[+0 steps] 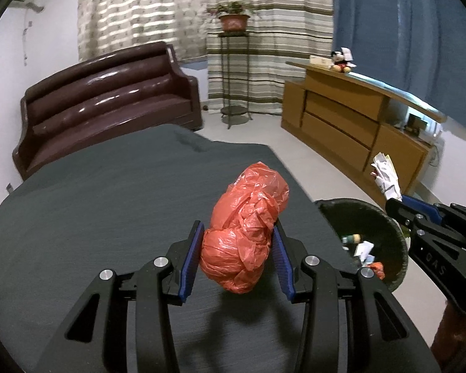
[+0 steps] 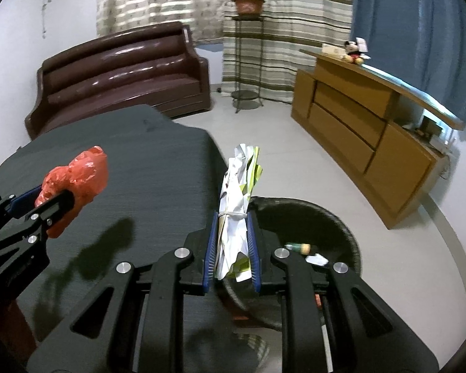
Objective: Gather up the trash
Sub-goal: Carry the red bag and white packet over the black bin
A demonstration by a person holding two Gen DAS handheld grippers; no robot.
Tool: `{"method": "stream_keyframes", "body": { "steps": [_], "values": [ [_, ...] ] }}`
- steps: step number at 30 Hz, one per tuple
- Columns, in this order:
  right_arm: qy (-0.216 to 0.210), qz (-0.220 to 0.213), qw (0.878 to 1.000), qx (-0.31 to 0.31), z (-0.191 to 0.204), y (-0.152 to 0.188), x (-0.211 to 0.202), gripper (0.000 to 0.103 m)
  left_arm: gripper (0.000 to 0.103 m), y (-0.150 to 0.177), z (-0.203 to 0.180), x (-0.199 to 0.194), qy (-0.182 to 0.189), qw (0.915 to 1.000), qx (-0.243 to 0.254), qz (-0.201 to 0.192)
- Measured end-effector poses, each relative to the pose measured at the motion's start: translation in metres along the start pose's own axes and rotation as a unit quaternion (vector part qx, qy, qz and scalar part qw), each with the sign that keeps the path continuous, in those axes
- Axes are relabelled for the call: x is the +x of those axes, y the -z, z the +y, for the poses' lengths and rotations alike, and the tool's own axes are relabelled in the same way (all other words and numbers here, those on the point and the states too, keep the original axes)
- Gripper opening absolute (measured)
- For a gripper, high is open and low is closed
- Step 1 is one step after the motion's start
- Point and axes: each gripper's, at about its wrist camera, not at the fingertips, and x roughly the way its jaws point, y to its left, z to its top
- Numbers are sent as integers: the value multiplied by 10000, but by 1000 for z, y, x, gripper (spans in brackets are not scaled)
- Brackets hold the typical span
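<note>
While the left claw grips a crinkled, glossy orange-red plastic bag bunched into a lumpy roll between its ribbed blue pads, the bag hangs just above a counter covered in dark grey, finely woven cloth. The right claw is clenched on a flattened bundle of crumpled white and yellow-green paper bound by a thin band, held upright over the near rim of a round black woven wastebasket standing on the floor beside the counter. Small scraps lie inside the basket. Beyond are a glossy dark brown leather sofa, striped curtains, a potted plant on a slim metal stand, a tan wooden cabinet and pale smooth floor.
</note>
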Motion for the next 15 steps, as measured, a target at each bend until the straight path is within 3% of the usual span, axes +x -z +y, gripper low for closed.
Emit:
{"method": "stream_keyframes", "body": {
  "steps": [15],
  "values": [
    [457,-22,9980,445,-66,4,5,18,43,-8,-64,24,434,9981,439,22]
  ]
}}
